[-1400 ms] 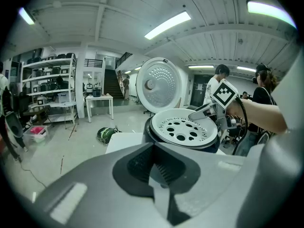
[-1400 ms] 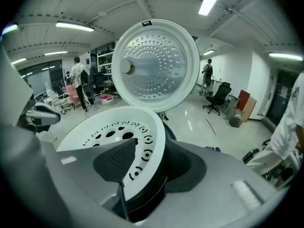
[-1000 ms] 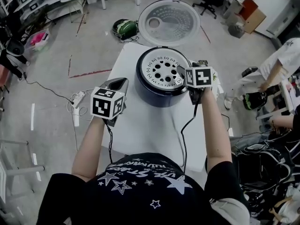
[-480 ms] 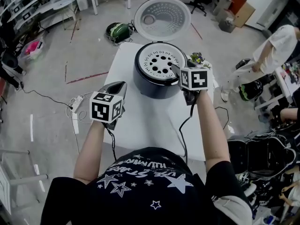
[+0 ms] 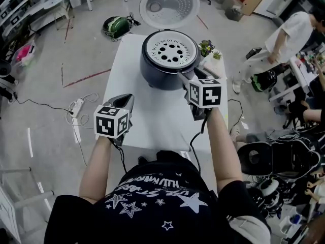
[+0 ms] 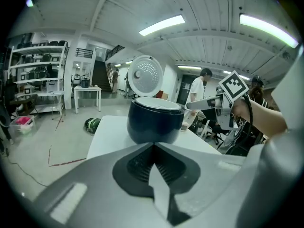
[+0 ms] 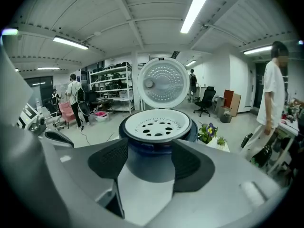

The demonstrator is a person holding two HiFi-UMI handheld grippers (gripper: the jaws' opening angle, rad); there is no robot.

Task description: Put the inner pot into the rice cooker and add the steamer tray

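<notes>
The dark rice cooker (image 5: 165, 67) stands at the far end of the white table (image 5: 147, 116), its round lid (image 5: 169, 4) swung up behind it. The white steamer tray (image 5: 169, 50), pierced with holes, sits in its top; the inner pot is hidden beneath. My right gripper (image 5: 192, 75) is open and empty just in front of the cooker's right side, and the cooker (image 7: 159, 141) with the tray (image 7: 156, 124) shows between its jaws (image 7: 149, 167). My left gripper (image 5: 127, 100) is shut and empty over the table's left part, well short of the cooker (image 6: 155, 120).
Small potted plants (image 5: 208, 48) stand on the table right of the cooker. A person (image 5: 282, 37) in white stands to the right. On the floor lie a green object (image 5: 116, 24) and a power strip (image 5: 76, 105); chairs and bags crowd the right.
My right gripper has drawn back from the cooker's rim toward me. The tray stays in the cooker. The left gripper has barely moved.
</notes>
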